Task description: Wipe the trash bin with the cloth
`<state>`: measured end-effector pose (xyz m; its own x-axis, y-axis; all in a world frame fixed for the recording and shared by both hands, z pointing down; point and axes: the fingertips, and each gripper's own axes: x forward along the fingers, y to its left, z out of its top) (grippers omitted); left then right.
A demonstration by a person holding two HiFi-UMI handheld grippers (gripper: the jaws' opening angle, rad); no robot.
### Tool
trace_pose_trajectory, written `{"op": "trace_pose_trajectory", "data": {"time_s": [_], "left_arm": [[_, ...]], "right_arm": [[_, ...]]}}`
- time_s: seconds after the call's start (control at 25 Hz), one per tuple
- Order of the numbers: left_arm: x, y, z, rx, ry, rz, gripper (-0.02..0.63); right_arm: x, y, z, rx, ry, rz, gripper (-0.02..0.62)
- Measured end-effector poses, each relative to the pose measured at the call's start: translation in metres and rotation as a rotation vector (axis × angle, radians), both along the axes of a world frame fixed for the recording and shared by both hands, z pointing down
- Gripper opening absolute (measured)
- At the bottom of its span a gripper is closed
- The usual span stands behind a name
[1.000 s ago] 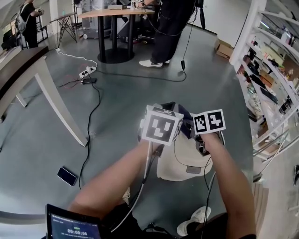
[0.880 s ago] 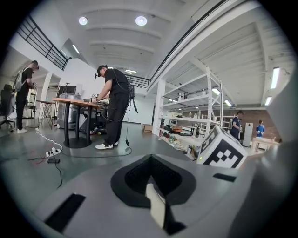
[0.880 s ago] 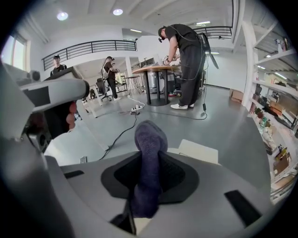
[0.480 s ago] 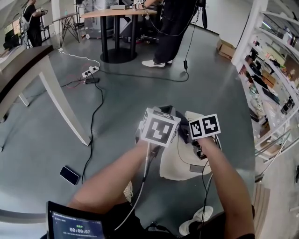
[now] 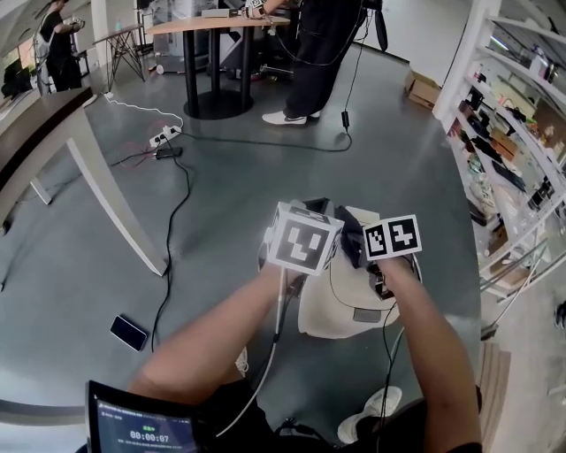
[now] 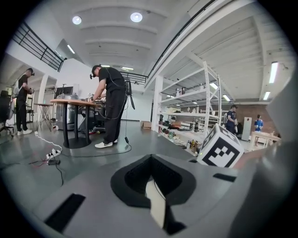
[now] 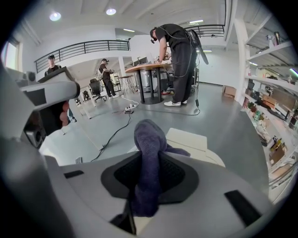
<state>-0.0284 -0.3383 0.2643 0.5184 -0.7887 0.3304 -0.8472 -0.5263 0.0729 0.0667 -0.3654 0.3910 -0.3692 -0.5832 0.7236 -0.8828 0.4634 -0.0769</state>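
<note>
Low over a grey floor (image 5: 221, 221), a person holds two grippers above a cream trash bin (image 5: 349, 310) that stands on the floor by the person's feet. The right gripper (image 7: 146, 186) is pinching a dark purple cloth (image 7: 148, 153); the cloth rises between its jaws as a bunched roll, with the bin's pale lid just beyond it. The left gripper (image 6: 156, 190) has its jaws pressed together with nothing between them, and in the head view its marker cube sits just beside the right one, both over the bin's far edge. Whether the cloth touches the bin cannot be told.

Behind them, a person in dark clothes (image 5: 323, 53) stands at a round worktop (image 5: 212, 25), and open shelves (image 5: 513, 150) run along the right. A white power strip (image 5: 165, 135) with black cables lies on the floor, and a phone (image 5: 127, 333) lies near the leg of a pale table (image 5: 110, 203) at left.
</note>
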Motion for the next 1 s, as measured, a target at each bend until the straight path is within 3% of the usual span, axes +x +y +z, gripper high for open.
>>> {"op": "trace_pose_trajectory", "data": {"time_s": [0.12, 0.36, 1.0], "left_arm": [[0.0, -0.002, -0.001, 0.034, -0.037, -0.001, -0.003], [0.001, 0.004, 0.004, -0.011, -0.016, 0.012, -0.003], [0.023, 0.01, 0.005, -0.005, -0.024, 0.038, -0.003]], "right_arm": [[0.016, 0.0, 0.0, -0.001, 0.011, 0.022, 0.091], [0.05, 0.002, 0.0, 0.004, 0.015, 0.082, 0.091], [0.124, 0.006, 0.005, 0.014, 0.021, 0.214, 0.091]]}}
